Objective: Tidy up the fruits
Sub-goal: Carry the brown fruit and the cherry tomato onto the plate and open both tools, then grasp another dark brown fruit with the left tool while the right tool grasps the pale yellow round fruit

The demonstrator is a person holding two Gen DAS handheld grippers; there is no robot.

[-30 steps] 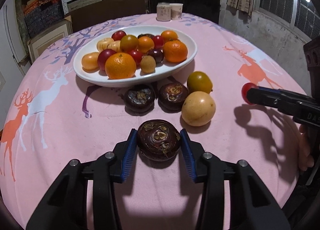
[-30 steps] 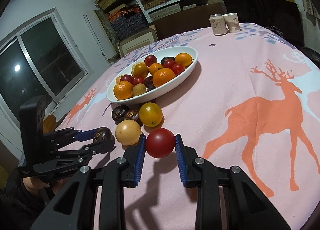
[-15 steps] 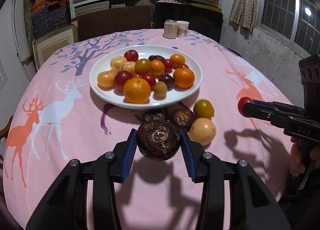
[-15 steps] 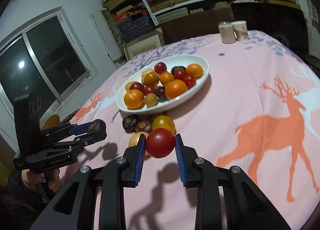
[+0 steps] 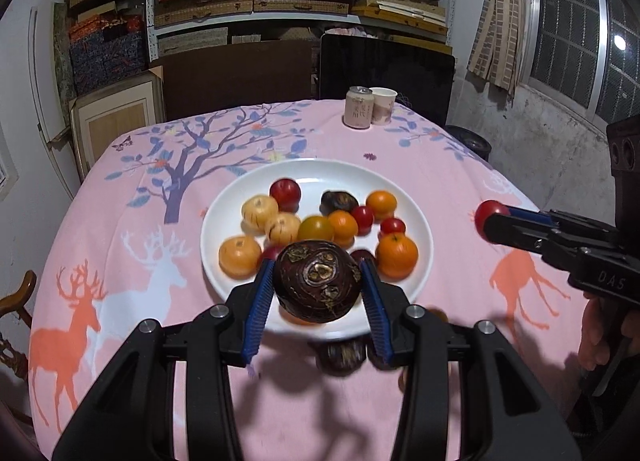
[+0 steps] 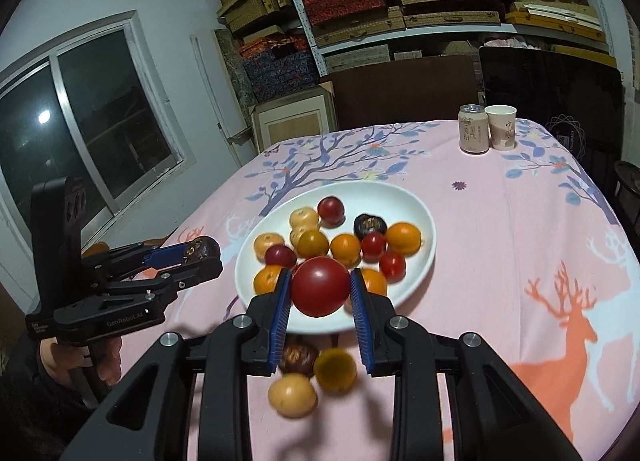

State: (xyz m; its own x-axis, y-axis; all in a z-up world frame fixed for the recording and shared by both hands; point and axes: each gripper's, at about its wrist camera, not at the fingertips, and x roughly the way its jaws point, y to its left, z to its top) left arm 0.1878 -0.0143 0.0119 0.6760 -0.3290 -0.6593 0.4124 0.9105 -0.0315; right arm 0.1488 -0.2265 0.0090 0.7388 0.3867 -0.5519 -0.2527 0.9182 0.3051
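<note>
A white plate [image 5: 418,217] [image 6: 416,205] in the middle of the pink table holds several oranges, red and yellow fruits. My left gripper [image 5: 316,287] is shut on a dark purple mangosteen [image 5: 316,281], held in the air at the plate's near rim. My right gripper [image 6: 320,287] is shut on a red tomato [image 6: 320,285], also lifted over the near rim. Each gripper shows in the other's view: the right one [image 5: 490,217] at the right, the left one [image 6: 202,253] at the left. Loose fruits lie on the cloth below: a pale yellow fruit [image 6: 292,395], a yellow-green one [image 6: 335,369], a dark mangosteen [image 6: 298,357].
A drink can [image 5: 359,107] [image 6: 473,129] and a paper cup [image 5: 383,105] [image 6: 502,127] stand at the table's far edge. Shelves of boxes and a dark chair back sit behind. A person's hand [image 6: 76,361] holds the left gripper's handle. A wooden chair [image 5: 16,301] is at the left.
Both grippers have risen off the cloth with their fruits and moved toward the plate. The loose fruits on the cloth have dropped below the fingers in both views.
</note>
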